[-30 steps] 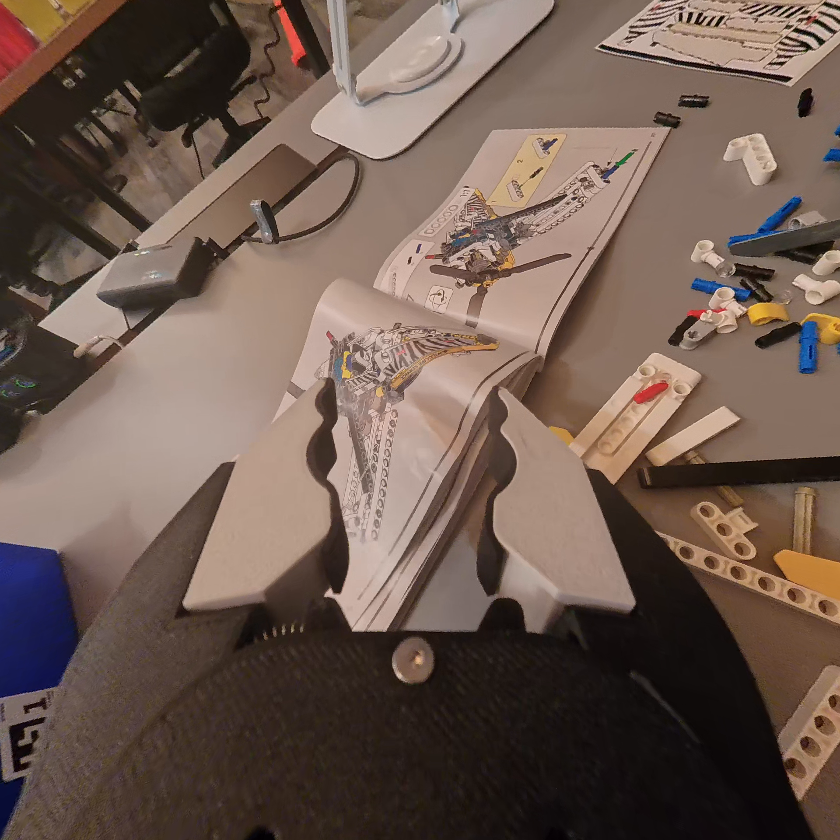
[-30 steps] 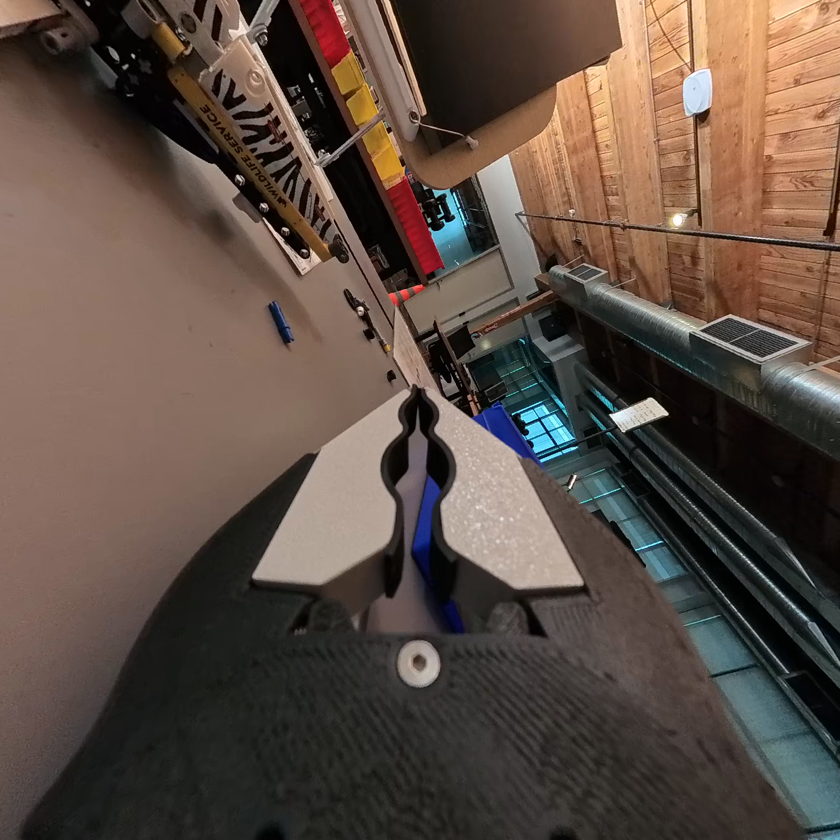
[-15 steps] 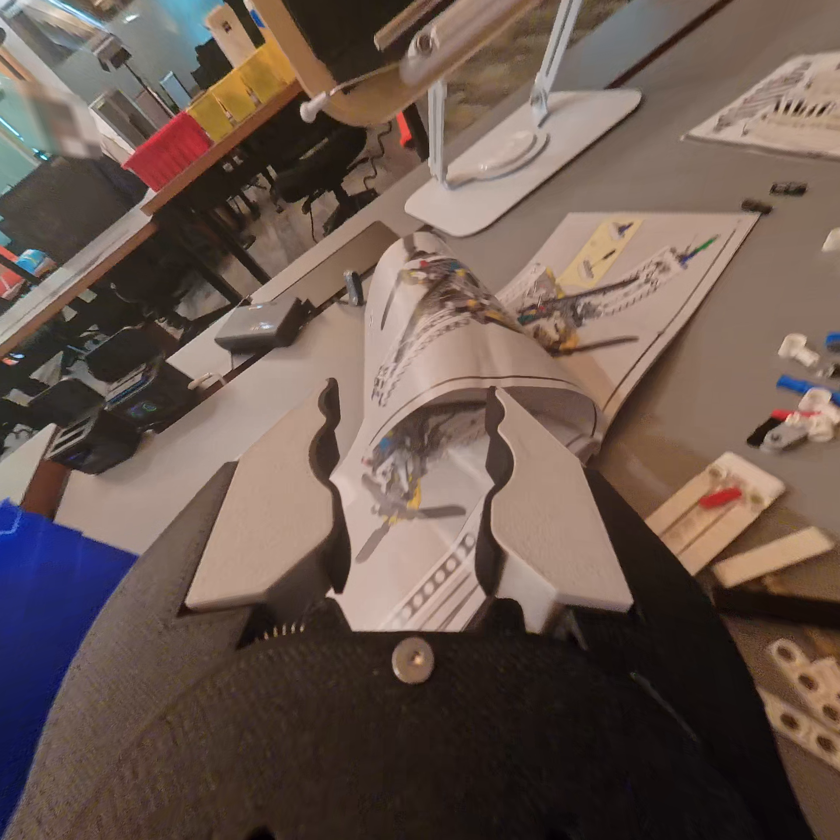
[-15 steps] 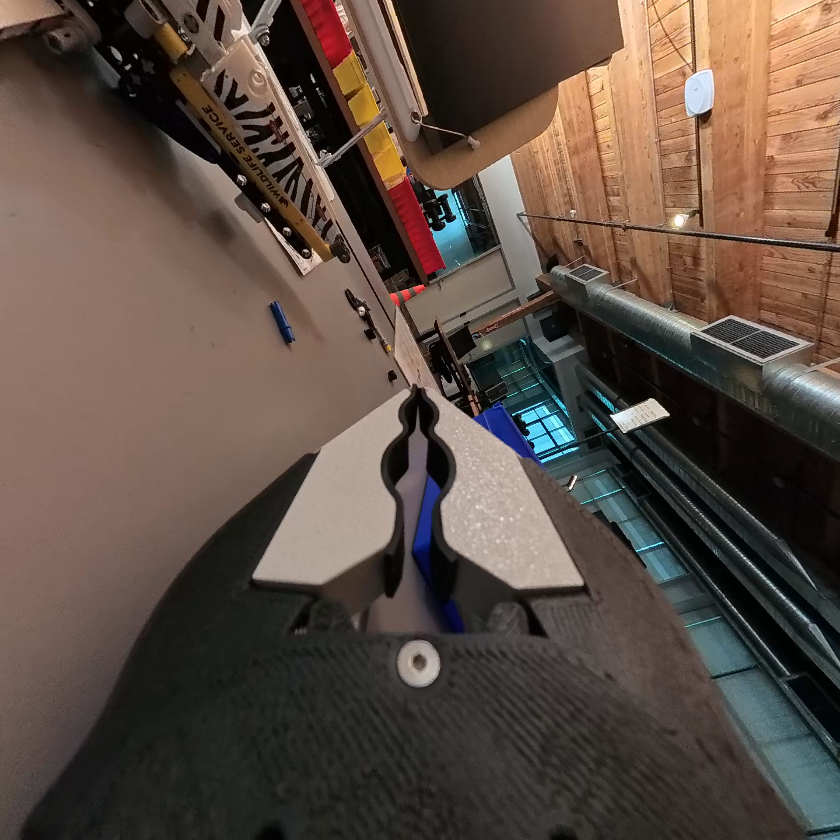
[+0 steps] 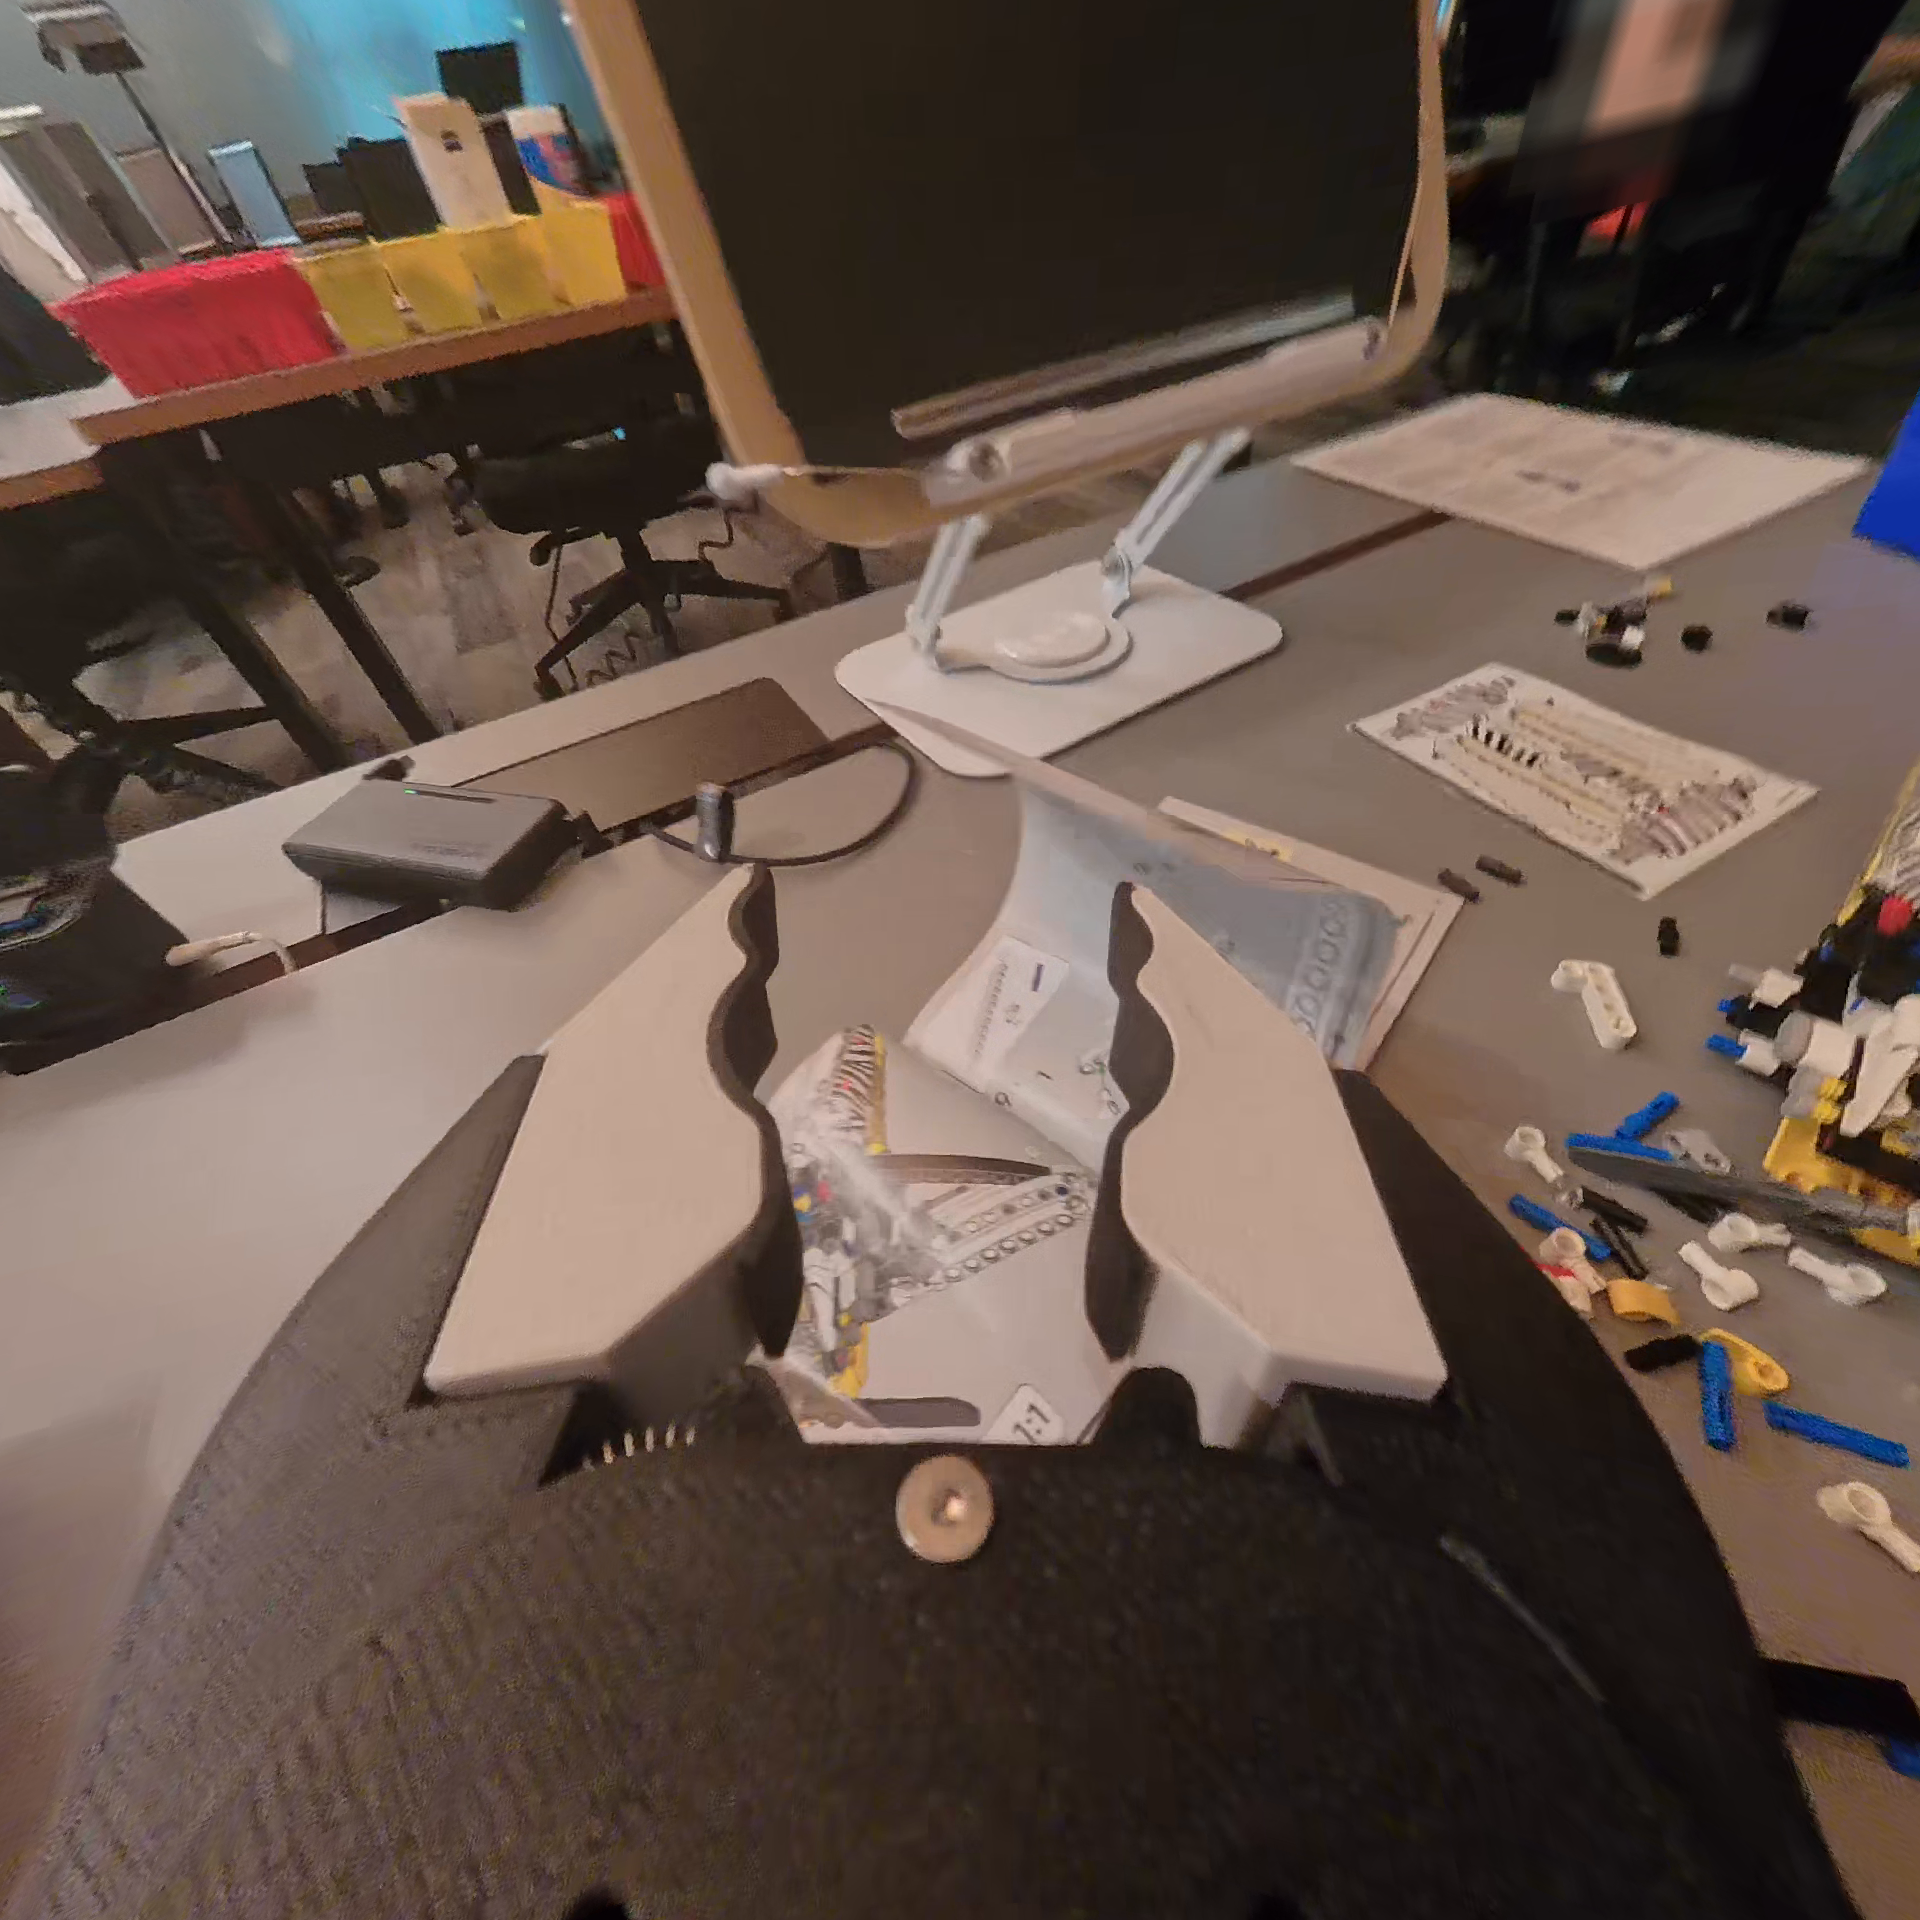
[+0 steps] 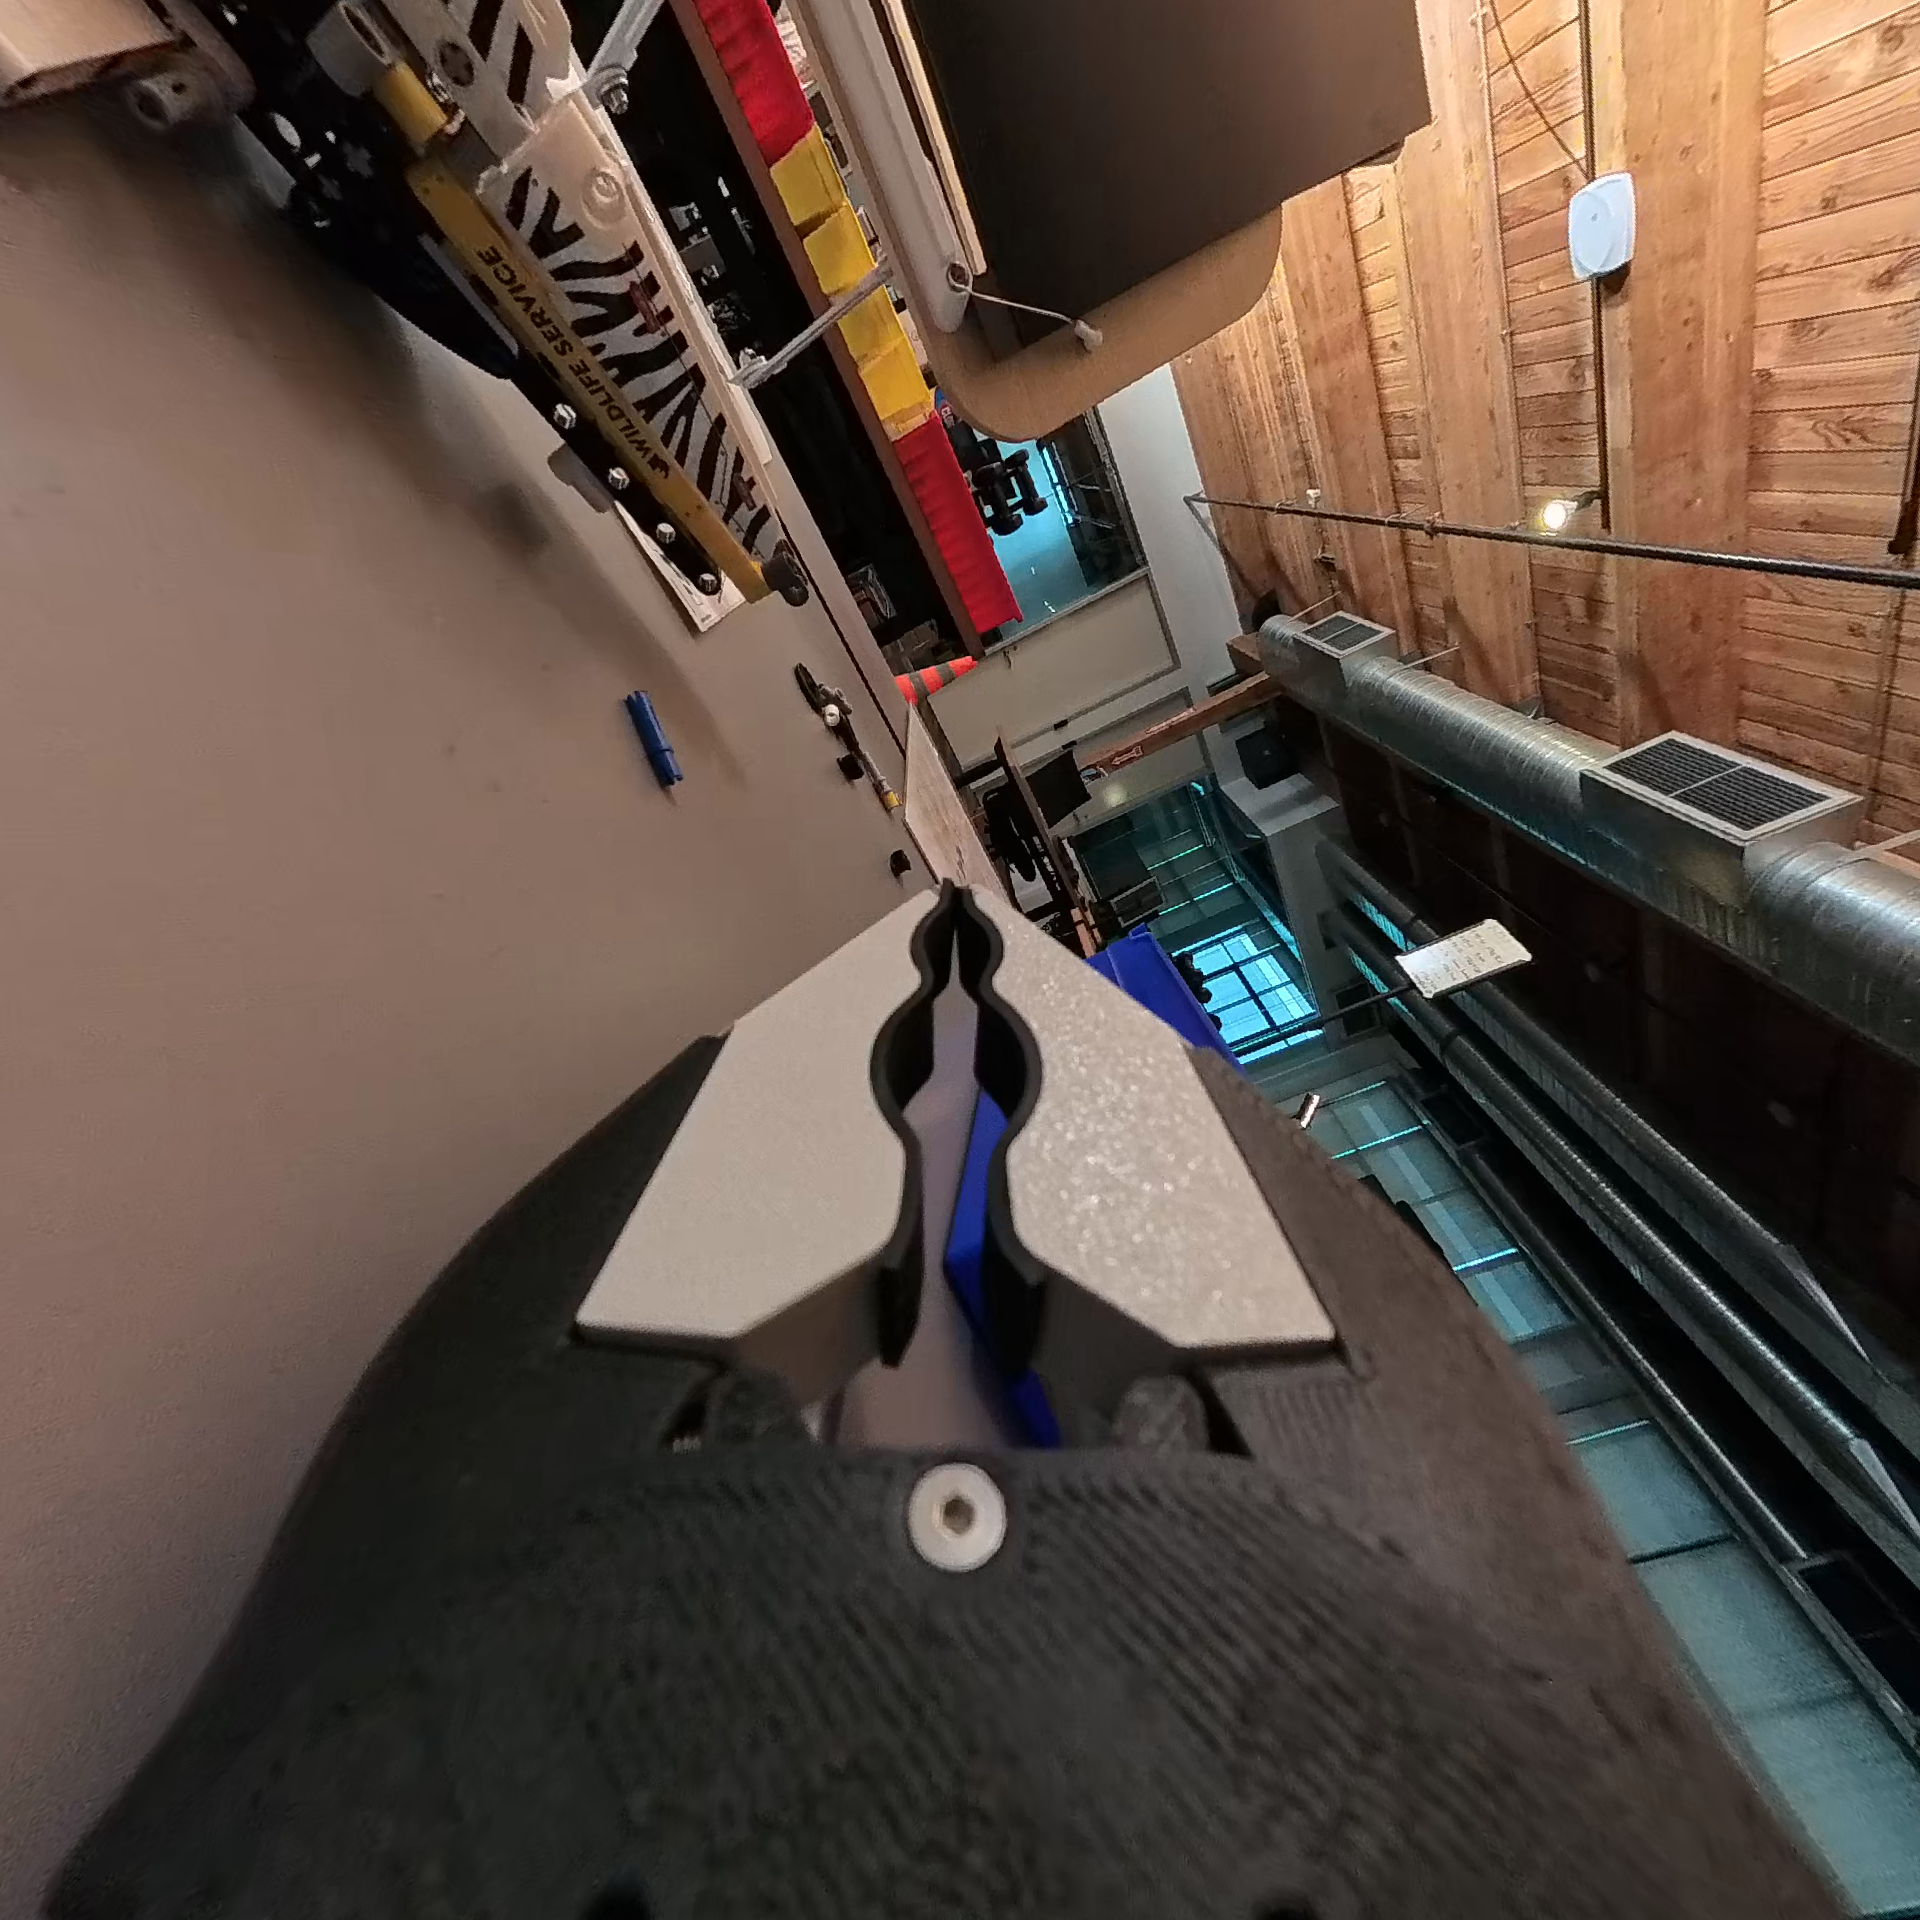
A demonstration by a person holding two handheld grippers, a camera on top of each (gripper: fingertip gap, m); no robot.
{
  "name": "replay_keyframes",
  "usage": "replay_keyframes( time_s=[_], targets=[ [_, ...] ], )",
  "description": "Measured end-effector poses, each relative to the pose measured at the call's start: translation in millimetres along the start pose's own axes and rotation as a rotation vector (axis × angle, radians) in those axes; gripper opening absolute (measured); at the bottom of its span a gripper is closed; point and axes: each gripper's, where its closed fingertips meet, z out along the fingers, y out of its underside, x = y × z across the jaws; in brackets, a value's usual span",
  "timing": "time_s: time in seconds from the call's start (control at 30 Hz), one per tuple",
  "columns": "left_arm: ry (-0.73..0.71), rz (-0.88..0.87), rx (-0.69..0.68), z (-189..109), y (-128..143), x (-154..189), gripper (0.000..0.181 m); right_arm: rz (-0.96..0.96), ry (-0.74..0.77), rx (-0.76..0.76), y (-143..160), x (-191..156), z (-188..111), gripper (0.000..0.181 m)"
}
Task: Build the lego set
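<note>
Table (image 5: 1299, 665): grey, carrying the whole kit. Booklet (image 5: 1195, 966): lies open ahead of the left tool (image 5: 940, 925), one page standing up and curled between its wide-open fingers, which grip nothing. Risk – the unsupported page may fall either way and lose the step, or crease if the fingers close on it. Model (image 5: 1860, 1049): part-built, at the right edge; a sweep of the tool could knock it. Loose parts (image 5: 1662, 1288): scattered just beside the booklet – a sliding page could push small pins off. Right tool (image 6: 961, 914): closed and empty, lying on its side on the table near a blue pin (image 6: 652, 738)
</note>
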Motion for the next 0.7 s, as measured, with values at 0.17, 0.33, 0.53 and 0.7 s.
replay_keyframes(
  time_s=[0.17, 0.33, 0.53, 0.7],
  targets=[
    [-0.032, -0.172, -0.031, -25.7, -3.6, -41.8, 0.059, -0.002, -0.001, -0.001, 0.1, -0.3, 0.1, 0.0],
    [-0.095, -0.309, -0.233, -36.8, 52.2, -56.7, 0.08, -0.005, -0.004, -0.006, 0.8, -0.9, 0.5, 0.0],
    [-0.141, -0.431, -0.33, -26.9, 102.4, -61.2, 0.092, -0.008, -0.01, -0.011, 1.5, -2.0, 1.2, 0.0],
    [-0.186, -0.421, -0.388, -16.3, 123.5, -69.5, 0.092, -0.011, -0.014, -0.017, 2.2, -2.7, 1.7, 0.0]
  ],
)
